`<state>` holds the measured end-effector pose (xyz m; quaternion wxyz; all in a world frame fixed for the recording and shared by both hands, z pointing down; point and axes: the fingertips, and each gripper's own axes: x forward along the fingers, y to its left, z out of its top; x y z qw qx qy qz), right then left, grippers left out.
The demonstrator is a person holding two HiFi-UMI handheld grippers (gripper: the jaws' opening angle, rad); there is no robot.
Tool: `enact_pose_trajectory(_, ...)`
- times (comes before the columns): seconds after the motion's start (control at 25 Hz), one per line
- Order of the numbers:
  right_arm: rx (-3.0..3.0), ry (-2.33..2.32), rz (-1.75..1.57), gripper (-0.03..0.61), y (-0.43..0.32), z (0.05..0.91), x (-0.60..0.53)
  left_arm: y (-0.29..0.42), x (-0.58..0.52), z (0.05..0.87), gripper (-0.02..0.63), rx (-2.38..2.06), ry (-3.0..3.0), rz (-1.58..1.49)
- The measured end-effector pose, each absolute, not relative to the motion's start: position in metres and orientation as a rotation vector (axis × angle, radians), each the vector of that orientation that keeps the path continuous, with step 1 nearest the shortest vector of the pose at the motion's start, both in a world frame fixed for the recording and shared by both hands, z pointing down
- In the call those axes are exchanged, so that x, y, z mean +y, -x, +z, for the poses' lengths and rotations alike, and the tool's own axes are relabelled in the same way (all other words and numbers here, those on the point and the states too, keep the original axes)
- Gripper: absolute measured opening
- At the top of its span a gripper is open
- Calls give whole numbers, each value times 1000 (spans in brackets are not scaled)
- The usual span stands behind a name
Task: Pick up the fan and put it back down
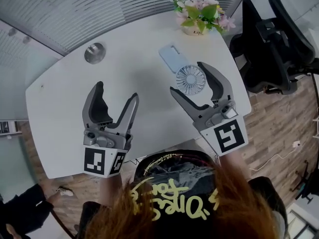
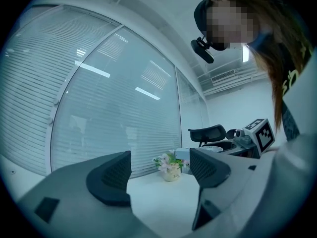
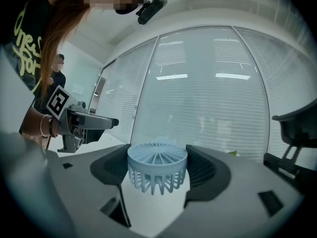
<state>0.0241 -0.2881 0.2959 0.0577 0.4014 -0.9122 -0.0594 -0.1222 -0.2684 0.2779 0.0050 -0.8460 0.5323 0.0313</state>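
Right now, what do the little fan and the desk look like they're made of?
The fan looks like pale blue plastic, matt, judging by its thin moulded ribs and spokes. The desk has a smooth white top with a soft sheen, probably laminate or painted board; the look leaves that open.

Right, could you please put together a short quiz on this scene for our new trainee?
1. True or false: the left gripper has something between its jaws.
2. Which thing stands between the jaws of the right gripper? A. a cup B. the fan C. a phone
3. Fill in: at the far edge of the table stands a pot of ____.

Key: 1. False, its jaws stand apart with nothing between them. 2. B. 3. flowers.
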Motion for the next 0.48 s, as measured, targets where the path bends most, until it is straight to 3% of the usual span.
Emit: enact_pose_trajectory(0.48,-2665,-1285,-67,347,-49,363,-279,95,-284,302,367,1581,2760,64)
